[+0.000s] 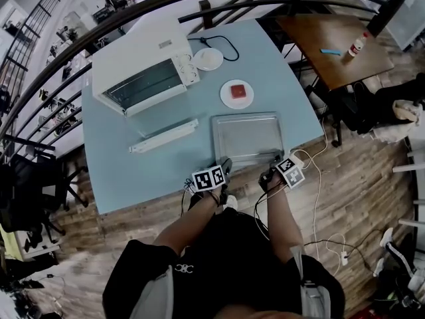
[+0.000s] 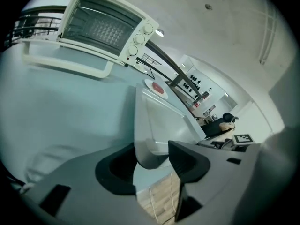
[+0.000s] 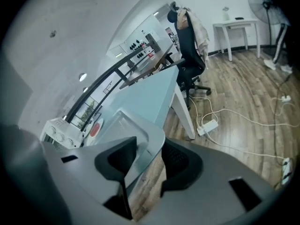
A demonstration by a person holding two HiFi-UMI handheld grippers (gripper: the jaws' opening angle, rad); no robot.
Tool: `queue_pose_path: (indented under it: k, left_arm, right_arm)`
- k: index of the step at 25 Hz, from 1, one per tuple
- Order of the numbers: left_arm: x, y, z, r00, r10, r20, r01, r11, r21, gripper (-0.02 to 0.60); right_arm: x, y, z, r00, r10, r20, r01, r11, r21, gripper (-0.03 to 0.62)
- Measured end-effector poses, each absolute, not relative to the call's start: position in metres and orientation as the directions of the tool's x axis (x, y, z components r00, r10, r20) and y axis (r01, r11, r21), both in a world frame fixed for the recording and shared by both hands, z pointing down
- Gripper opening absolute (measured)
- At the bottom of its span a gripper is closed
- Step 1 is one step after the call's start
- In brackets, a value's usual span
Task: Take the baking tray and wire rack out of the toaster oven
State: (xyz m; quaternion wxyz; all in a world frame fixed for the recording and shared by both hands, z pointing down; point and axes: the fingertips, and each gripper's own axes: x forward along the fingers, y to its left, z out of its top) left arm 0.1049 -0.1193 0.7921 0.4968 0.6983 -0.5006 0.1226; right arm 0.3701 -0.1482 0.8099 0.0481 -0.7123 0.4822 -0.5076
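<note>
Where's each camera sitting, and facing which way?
Head view: on the person's head, steeply down at the baking tray; forearms, left gripper, right gripper show.
Left gripper view: rides it, facing the toaster oven; open jaws astride the tray's corner.
Right gripper view: rides it likewise, facing tray, office chair.
All three share the tray.

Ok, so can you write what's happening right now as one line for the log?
baking tray: on table, near edge | left claw: open, around tray's corner | right claw: open, around other near corner | toaster oven: open
</note>
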Motion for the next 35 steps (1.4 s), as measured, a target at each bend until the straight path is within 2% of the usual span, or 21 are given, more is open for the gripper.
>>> queue_pose_path:
  k: [5,6,13,18,22,24,28,35]
  left_arm:
    - [0.098,-0.118,0.793,0.401,-0.583,0.707,-0.886,-0.05,0.461,0.234]
    - [0.093,-0.119,0.792,0.375,-0.593,0.712,-0.9,-0.05,0.433,0.257]
    - [0.078,-0.129,0.775,0.327,-0.65,0.686,-0.929,-0.089,0.358,0.259]
    - [0.073,-0.144,0.748,0.306,-0.73,0.611,-0.947,-0.164,0.278,0.252]
    - [0.068,-0.155,0.722,0.291,-0.787,0.544,-0.954,-0.193,0.23,0.187]
    - [0.065,-0.16,0.706,0.281,-0.814,0.509,-0.958,-0.201,0.206,0.122]
    - [0.063,-0.17,0.671,0.275,-0.857,0.436,-0.96,-0.224,0.165,0.046]
    - [0.068,-0.178,0.617,0.316,-0.89,0.329,-0.947,-0.278,0.159,0.017]
  right_arm:
    - [0.377,-0.145,0.814,0.044,-0.733,0.678,-0.71,-0.501,-0.495,0.216]
    - [0.379,-0.145,0.814,0.051,-0.735,0.676,-0.719,-0.496,-0.486,0.224]
    - [0.403,-0.145,0.803,0.158,-0.751,0.641,-0.783,-0.491,-0.382,0.268]
    - [0.409,-0.151,0.77,0.208,-0.802,0.56,-0.882,-0.402,-0.247,0.193]
    - [0.4,-0.165,0.731,0.188,-0.874,0.448,-0.94,-0.292,-0.176,0.117]
    - [0.392,-0.171,0.707,0.167,-0.906,0.388,-0.958,-0.242,-0.152,0.076]
    - [0.374,-0.182,0.661,0.122,-0.953,0.278,-0.979,-0.161,-0.123,0.002]
    - [0.342,-0.195,0.599,0.01,-0.987,0.157,-0.991,-0.03,-0.13,0.001]
